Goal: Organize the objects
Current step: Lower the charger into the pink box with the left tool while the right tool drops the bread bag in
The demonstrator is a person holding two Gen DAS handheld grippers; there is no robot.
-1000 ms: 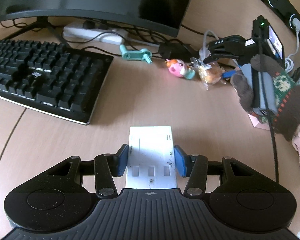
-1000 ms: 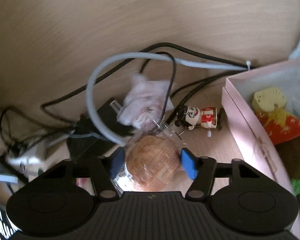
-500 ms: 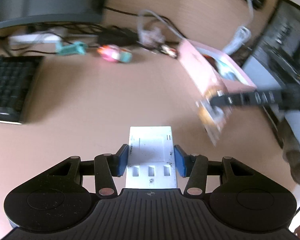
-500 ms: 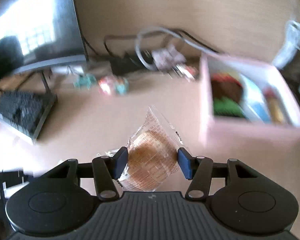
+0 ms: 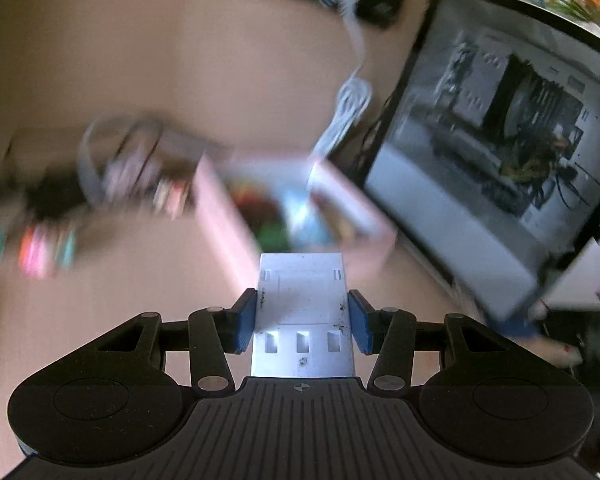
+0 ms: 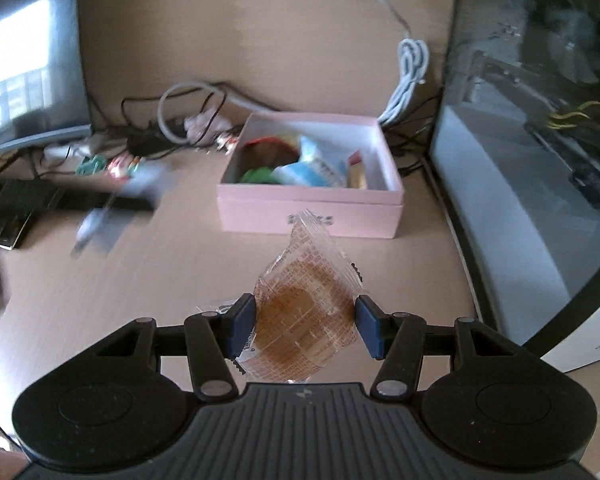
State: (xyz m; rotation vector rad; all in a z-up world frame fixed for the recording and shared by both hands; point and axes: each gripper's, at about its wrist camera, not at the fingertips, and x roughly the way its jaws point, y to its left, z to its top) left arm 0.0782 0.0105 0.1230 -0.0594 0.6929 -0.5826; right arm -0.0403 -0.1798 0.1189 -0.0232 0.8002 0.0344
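My right gripper (image 6: 304, 326) is shut on a wrapped round pastry (image 6: 305, 316) and holds it above the desk, in front of the open pink box (image 6: 307, 210). The box holds several snacks and toys. My left gripper (image 5: 303, 322) is shut on a white flat adapter (image 5: 303, 320) and points at the same pink box (image 5: 224, 220), which is blurred by motion. A pink toy (image 5: 36, 250) and a teal toy (image 6: 90, 166) lie on the desk to the left of the box.
A PC case with a glass side (image 6: 539, 160) stands right of the box. A tangle of cables (image 6: 180, 120) and a monitor (image 6: 28, 60) are at the back left. A keyboard (image 6: 20, 208) lies at the left. A white coiled cable (image 6: 409, 76) hangs behind the box.
My right gripper lifted the pastry off the cables and pulled back to face the pink box. My left gripper swung right from the keyboard toward the box, still holding the adapter.
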